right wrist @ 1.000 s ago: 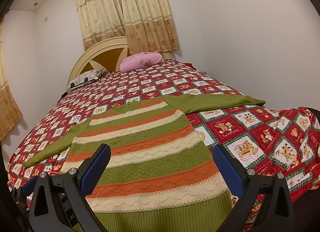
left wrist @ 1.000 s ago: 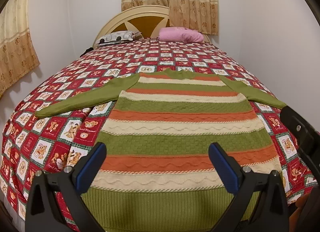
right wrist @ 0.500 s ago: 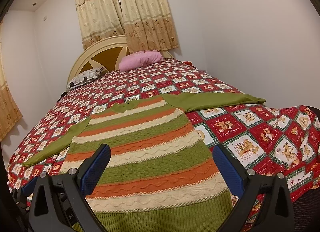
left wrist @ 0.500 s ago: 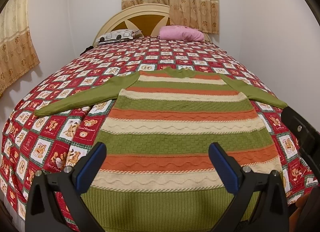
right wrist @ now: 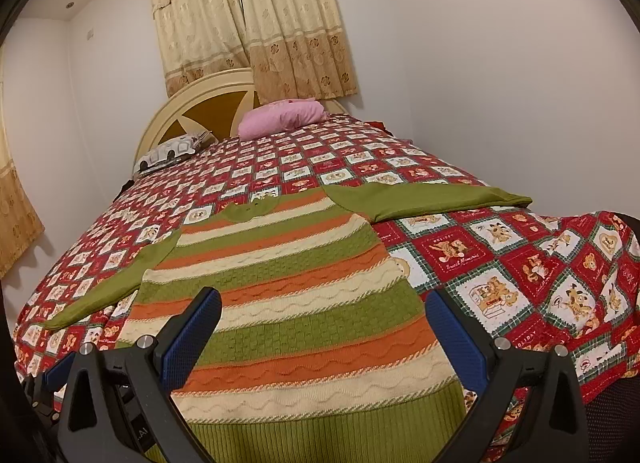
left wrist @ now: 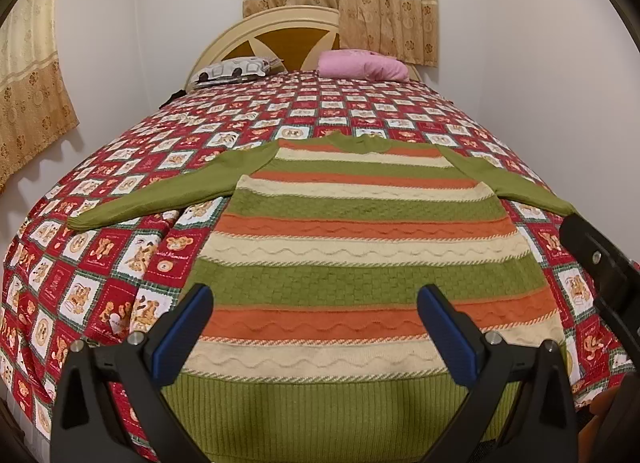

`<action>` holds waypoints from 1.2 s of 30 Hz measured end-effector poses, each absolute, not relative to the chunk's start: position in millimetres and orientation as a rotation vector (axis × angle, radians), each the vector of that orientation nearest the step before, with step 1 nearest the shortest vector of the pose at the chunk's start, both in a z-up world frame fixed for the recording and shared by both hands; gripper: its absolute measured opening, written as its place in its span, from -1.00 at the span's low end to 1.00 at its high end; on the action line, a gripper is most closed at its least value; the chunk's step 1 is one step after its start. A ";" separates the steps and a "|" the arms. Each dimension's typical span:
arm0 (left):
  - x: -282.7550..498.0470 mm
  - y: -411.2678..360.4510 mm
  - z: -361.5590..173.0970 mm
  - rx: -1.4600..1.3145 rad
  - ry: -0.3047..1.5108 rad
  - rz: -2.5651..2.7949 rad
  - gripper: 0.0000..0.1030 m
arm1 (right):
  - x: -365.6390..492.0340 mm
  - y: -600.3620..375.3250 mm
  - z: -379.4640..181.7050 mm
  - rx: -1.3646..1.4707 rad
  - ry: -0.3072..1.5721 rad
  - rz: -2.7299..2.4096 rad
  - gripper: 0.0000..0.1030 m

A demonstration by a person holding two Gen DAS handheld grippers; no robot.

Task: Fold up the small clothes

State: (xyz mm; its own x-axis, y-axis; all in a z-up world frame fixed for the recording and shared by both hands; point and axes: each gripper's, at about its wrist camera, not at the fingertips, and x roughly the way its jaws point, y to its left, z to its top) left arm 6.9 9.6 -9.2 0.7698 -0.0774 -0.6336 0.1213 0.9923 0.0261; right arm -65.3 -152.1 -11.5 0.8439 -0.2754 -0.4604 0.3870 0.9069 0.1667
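A small knitted sweater [left wrist: 360,247] with green, orange and cream stripes lies flat on the bed, hem toward me, collar away. Its green sleeves are spread out to the left [left wrist: 160,195] and to the right [right wrist: 432,199]. It also shows in the right wrist view [right wrist: 288,303]. My left gripper [left wrist: 316,331] is open and empty, hovering over the hem. My right gripper [right wrist: 324,331] is open and empty, over the hem's right part. The right gripper's black body [left wrist: 600,263] shows at the right edge of the left wrist view.
The bed has a red patchwork quilt [left wrist: 120,255] with bear pictures. A pink pillow [left wrist: 364,65] and a black-and-white patterned pillow [left wrist: 232,69] lie by the cream headboard [left wrist: 288,31]. Walls stand close on both sides; curtains [right wrist: 256,19] hang behind.
Both views have shifted very slightly. The sweater lies as before and both grippers stay open.
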 end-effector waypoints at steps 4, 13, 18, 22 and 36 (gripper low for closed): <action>5.4 8.4 -12.6 0.069 0.686 -0.108 1.00 | -65.9 -150.6 -13.5 0.259 0.450 -0.354 0.98; 5.5 4.7 -18.6 0.069 0.698 -0.108 1.00 | -60.0 -150.3 -12.5 0.255 0.469 -0.353 0.98; 8.5 4.2 -19.9 0.066 0.712 -0.110 1.00 | -57.7 -151.2 -14.9 0.262 0.477 -0.353 0.98; 14.1 4.2 -24.4 0.069 0.732 -0.111 1.00 | -53.6 -156.1 -21.0 0.278 0.484 -0.351 0.98; 82.2 34.1 -34.7 0.040 0.703 -0.118 1.00 | -24.9 -259.3 -43.7 0.383 0.493 -0.501 0.95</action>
